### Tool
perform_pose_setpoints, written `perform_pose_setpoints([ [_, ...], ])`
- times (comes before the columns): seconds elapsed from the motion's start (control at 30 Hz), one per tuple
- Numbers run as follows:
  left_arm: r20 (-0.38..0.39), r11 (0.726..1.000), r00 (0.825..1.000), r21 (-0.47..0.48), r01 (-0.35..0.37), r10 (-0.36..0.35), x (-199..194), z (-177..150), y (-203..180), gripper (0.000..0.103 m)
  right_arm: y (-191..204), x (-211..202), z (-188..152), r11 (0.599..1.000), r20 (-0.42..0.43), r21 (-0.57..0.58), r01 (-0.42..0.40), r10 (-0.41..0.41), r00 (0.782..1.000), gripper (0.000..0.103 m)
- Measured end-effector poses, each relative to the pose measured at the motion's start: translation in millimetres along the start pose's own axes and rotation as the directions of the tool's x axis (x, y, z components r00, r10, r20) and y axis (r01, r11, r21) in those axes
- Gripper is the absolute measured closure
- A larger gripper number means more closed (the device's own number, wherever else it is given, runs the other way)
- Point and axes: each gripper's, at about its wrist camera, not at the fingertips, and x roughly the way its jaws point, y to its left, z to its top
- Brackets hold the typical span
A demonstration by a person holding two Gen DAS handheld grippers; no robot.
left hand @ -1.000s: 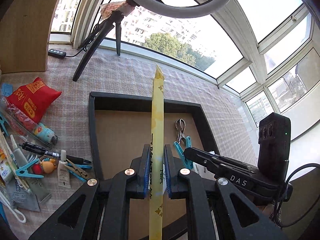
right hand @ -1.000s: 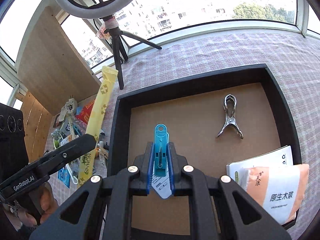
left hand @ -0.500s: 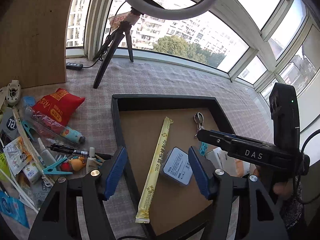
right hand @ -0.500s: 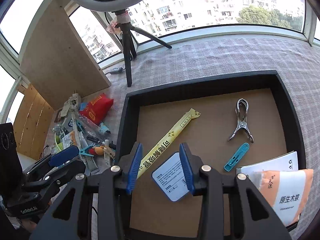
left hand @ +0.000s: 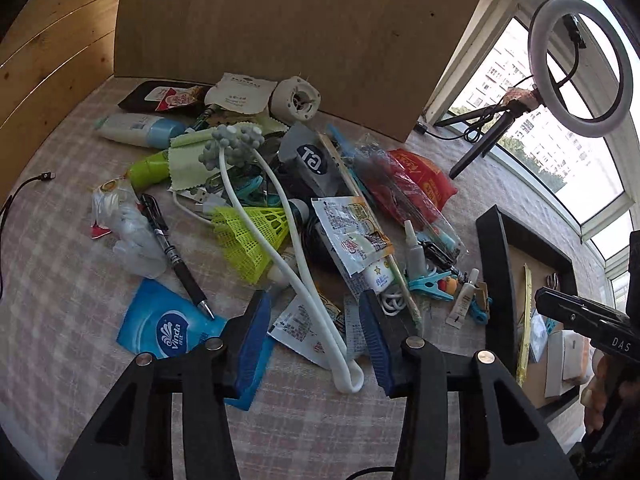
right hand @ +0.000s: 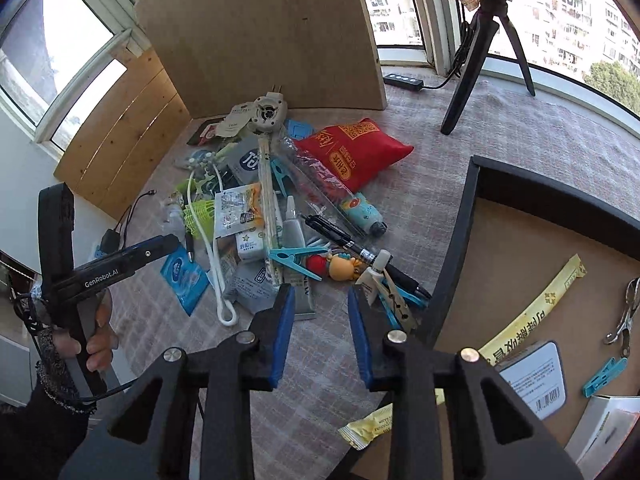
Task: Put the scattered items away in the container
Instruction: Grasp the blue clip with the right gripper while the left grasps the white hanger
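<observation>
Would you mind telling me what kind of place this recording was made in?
Probably a glazed high-rise balcony or sunroom used for filming: curved windows overlook apartment blocks, a ring light stands on a tripod, and household clutter lies on a checked cloth beside a black tray.

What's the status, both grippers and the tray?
Left gripper and right gripper empty, jaws closing over pile. Tray partly filled. Nothing blocking.

A high-rise home's glazed balcony: curved windows [right hand: 568, 20] over apartment blocks, ring light [left hand: 580, 64], checked-cloth counter [left hand: 60, 248] strewn with household clutter.
</observation>
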Motion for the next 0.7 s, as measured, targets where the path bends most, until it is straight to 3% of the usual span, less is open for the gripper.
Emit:
perform_pose_setpoints([
  [0.23,-0.021,0.996,1.0,-0.09,-0.017,0.015,16.4,33.0,41.4,0.06,35.8,40.2,12.1,0.983,-0.109,-0.186,0.01,-0.031,0.994,0.079],
  [0.7,-0.113,0.996,0.994,-0.089,-0.012,0.002,58.5,61.5,42.2,0.06,51.1,100.6,14.6,0.909,-0.209,-0.41,0.076,-0.175,0.962,0.079],
])
